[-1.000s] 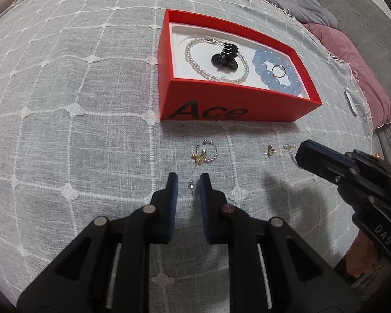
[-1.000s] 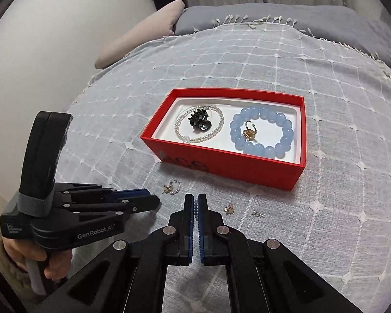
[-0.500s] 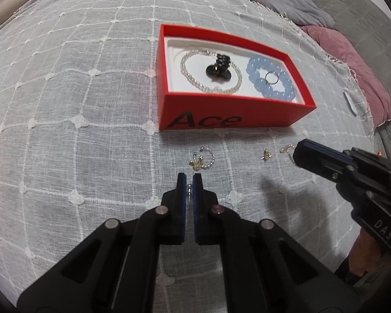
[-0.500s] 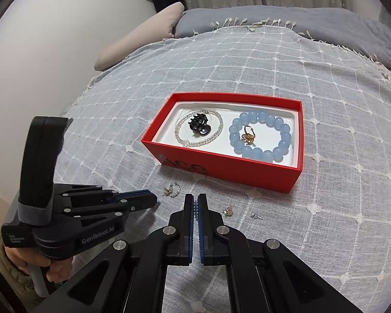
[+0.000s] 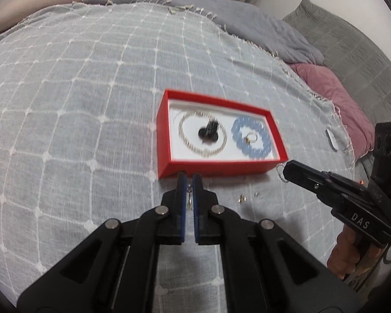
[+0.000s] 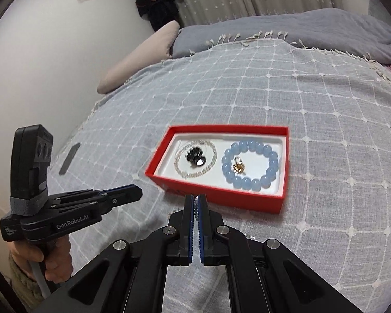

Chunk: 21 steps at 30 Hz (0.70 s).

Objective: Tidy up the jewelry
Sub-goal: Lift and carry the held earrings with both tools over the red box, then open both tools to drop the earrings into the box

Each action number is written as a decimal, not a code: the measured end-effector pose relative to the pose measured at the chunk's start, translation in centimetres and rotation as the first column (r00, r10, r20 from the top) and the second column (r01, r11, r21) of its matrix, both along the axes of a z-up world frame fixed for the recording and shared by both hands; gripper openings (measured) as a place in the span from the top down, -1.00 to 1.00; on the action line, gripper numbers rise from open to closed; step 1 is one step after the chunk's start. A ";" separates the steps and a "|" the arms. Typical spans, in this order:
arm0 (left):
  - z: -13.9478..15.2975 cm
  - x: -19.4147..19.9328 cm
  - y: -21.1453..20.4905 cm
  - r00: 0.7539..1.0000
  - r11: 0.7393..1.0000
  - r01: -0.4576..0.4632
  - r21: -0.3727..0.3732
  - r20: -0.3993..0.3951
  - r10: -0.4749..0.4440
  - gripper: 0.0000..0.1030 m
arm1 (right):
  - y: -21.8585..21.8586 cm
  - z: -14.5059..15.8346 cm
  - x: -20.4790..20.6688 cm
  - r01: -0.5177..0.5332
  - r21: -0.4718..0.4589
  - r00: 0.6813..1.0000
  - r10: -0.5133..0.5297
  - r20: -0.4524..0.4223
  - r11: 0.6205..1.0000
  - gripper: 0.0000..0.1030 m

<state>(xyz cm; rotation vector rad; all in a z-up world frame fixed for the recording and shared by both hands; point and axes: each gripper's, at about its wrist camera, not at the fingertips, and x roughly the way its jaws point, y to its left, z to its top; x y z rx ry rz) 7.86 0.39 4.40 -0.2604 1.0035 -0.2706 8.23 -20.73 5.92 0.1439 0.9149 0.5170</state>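
A red box (image 5: 216, 168) (image 6: 219, 199) lies on the bed and holds a clear bead bracelet (image 5: 190, 144), a black hair claw (image 5: 208, 133), a blue bead bracelet (image 5: 252, 152) and a gold ring (image 6: 238, 167). My left gripper (image 5: 189, 182) is shut on a small earring (image 5: 189, 195), lifted just before the box's near wall. My right gripper (image 6: 195, 200) is shut on a small bead chain (image 6: 195, 208); the chain hangs from its tip (image 5: 280, 172) in the left wrist view. Two small earrings (image 5: 242, 197) lie on the blanket.
A grey checked blanket (image 5: 78, 104) covers the bed. Pillows (image 5: 333, 91) and a grey duvet (image 6: 299, 26) lie at the far side. A dark flat strip (image 6: 69, 157) lies near the left bed edge, by the wall.
My left gripper closed on the small earring and rose toward the box. My right gripper also lifted with its bead chain, and both views now look farther across the bed.
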 end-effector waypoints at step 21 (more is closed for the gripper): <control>-1.7 6.6 -1.7 1.000 0.999 0.005 -0.048 0.002 -0.005 0.90 | -3.1 -1.4 6.2 0.146 0.059 0.989 -0.146 -0.018 0.987 0.92</control>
